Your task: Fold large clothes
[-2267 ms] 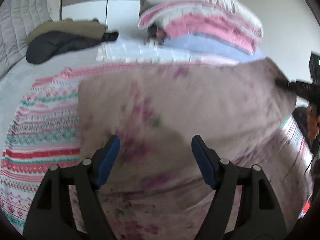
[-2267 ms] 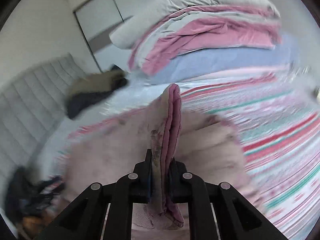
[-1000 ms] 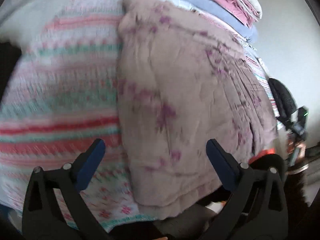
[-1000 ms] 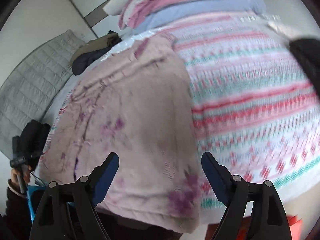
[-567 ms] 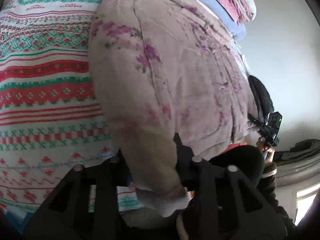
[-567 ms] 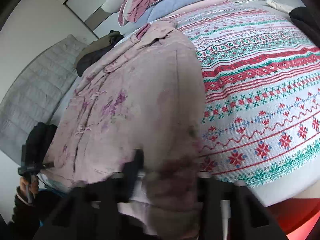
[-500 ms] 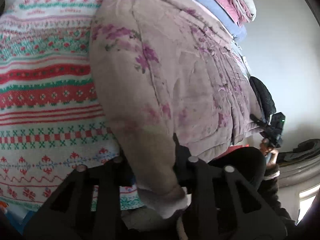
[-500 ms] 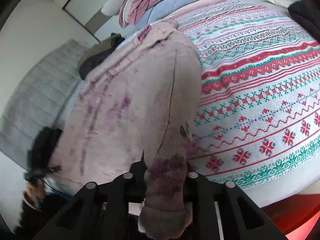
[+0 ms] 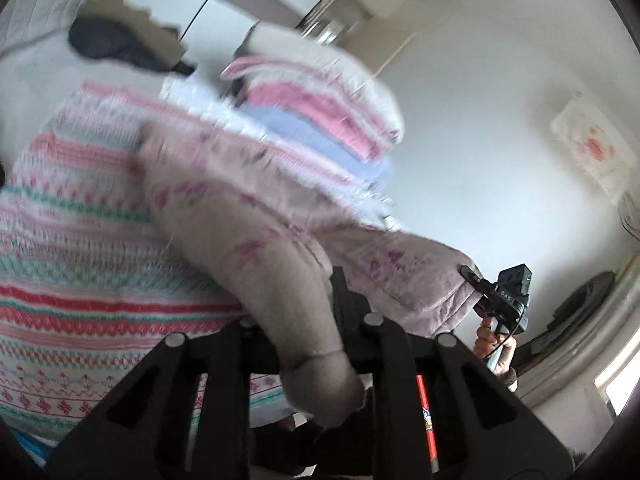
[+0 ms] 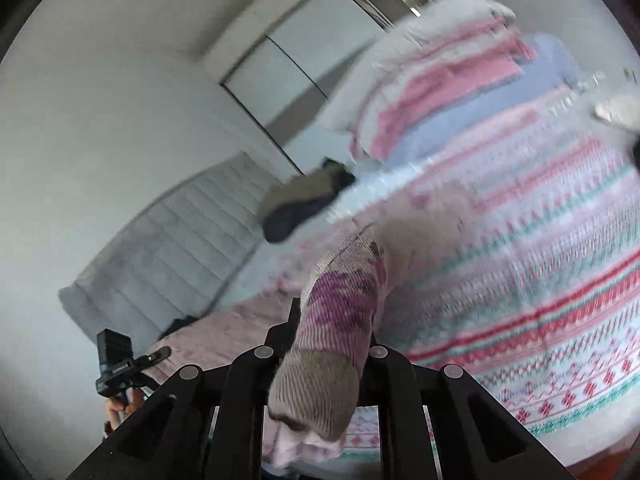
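Left gripper [image 9: 304, 320]: its two black jaws are squeezed tight on a fat roll of the pink robe. The roll sticks out toward the camera and hangs down a little past the jaws.
Right gripper [image 10: 330, 344]: its jaws are closed tight on another bunched edge of the same robe. This end has purple flowers and a brownish ribbed bit that droops over the front.
Pink robe [image 9: 248, 216]: soft, dusty pink with small purple flowers. It stretches from the left gripper back across the bed. Its near edge is lifted between the two grippers, and the far part lies on the blanket. In the right view [image 10: 416, 220] it runs up from the jaws as a long fold.
Blanket [image 9: 76, 264]: covers the bed under the robe, with red, green and pink stripes and little star shapes.
Pile of bedding [image 9: 320, 104]: pink, white and blue covers stacked at the far end of the bed, behind the robe.
Dark clothes [image 9: 116, 40]: a dark and brown heap at the far corner of the bed, well apart from the robe.
Headboard [image 10: 160, 248]: grey and padded, beside the bed.
Picture: both views are blurry.
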Demonstrator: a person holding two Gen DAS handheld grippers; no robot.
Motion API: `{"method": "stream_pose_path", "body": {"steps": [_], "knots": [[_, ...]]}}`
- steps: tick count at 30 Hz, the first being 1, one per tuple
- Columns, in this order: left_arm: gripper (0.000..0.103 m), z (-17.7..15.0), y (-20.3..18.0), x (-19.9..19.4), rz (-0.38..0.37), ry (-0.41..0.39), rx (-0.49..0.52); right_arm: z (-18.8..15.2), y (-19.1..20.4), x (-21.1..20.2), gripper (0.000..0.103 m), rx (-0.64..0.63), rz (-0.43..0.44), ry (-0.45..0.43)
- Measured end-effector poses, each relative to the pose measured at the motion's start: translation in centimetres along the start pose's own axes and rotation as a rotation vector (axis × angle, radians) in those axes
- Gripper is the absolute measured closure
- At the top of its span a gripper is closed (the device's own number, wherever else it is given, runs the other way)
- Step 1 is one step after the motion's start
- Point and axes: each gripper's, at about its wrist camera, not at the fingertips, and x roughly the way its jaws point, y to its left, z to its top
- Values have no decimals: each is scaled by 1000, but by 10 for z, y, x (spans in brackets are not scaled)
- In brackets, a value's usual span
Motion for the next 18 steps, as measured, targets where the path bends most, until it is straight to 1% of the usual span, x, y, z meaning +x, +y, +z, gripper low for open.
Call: {"method": "stream_pose_path", "body": {"steps": [4, 7, 9, 13, 16, 18], "knots": [[84, -3, -12, -45, -44, -53, 35, 11, 23, -42, 89, -45, -7, -47], [83, -6, -10, -57, -50, -62, 49, 12, 29, -58, 89, -52, -17, -56], [83, -6, 0, -48, -28, -53, 31, 13, 26, -55, 89, -40, -24, -44], [83, 13, 31, -15, 56, -45, -21, 26, -2, -8, 89, 9, -100, 0], [83, 48, 57, 15, 109, -74, -50, 45, -32, 27, 89, 66, -122, -13], [82, 66, 67, 28, 119, -90, -50, 61, -53, 50, 88, 99, -128, -36]]}}
